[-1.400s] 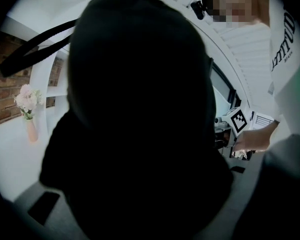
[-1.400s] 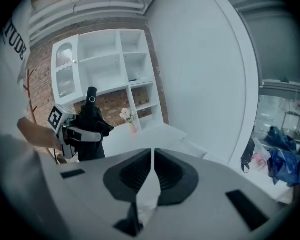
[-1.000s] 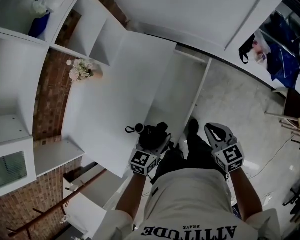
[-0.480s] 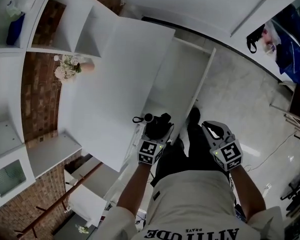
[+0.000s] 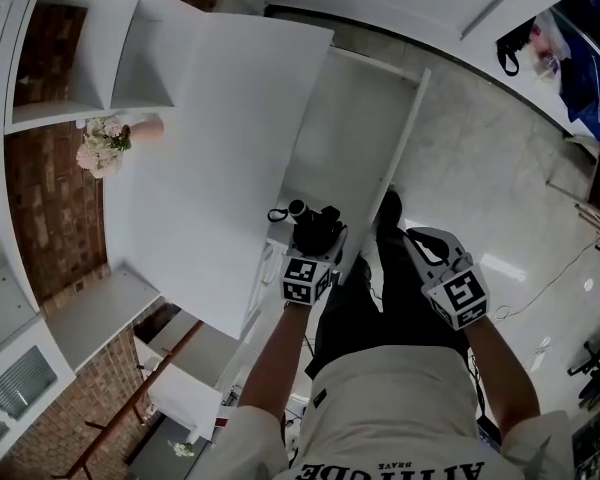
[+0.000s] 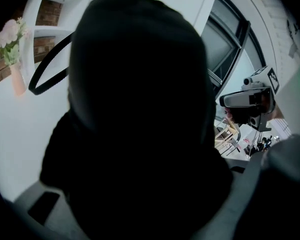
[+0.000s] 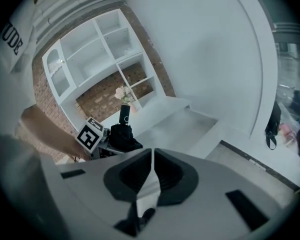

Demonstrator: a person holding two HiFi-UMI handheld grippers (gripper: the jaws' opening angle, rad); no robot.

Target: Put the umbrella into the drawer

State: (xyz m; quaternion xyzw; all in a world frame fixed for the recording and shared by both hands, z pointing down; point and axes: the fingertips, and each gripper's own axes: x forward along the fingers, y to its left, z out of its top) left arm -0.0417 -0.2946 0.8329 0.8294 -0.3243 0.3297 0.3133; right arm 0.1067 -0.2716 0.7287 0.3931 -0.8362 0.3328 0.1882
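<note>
Two claws: my left claw clamps the umbrella at the near end of the drawer, right claw pinched together, empty. Next, I reckon: lower it in, release.

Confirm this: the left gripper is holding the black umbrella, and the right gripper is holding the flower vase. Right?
No. The right gripper is shut and empty, as the right gripper view shows; the flower vase stands apart on the white top. The left gripper does hold the black umbrella.
</note>
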